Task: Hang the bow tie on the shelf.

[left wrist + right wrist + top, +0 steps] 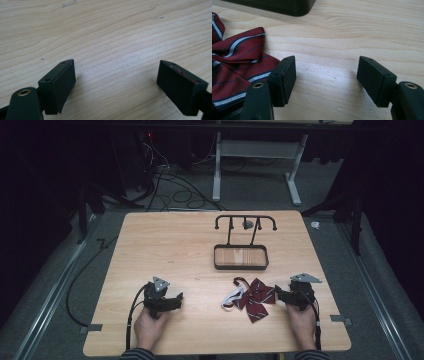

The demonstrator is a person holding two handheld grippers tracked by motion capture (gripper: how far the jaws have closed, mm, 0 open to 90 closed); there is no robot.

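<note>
A dark red bow tie [256, 299] with thin pale stripes lies flat on the wooden table [165, 245], and its white strap [232, 298] trails to its left. In the right gripper view the bow tie [235, 62] lies beside and partly under the left jaw. My right gripper [278, 295] rests on the table just right of the tie and points left; here it [327, 72] stands open over bare wood. My left gripper [176, 300] lies at the front left, pointing right. Up close it [116, 75] is open with nothing between its jaws.
A black stand with a shallow tray [241, 266] and a bar of hooks [245, 219] stands at the back right of the table; the tray's corner [287, 6] is just ahead of my right gripper. Cables [175, 190] and a desk frame lie on the floor beyond.
</note>
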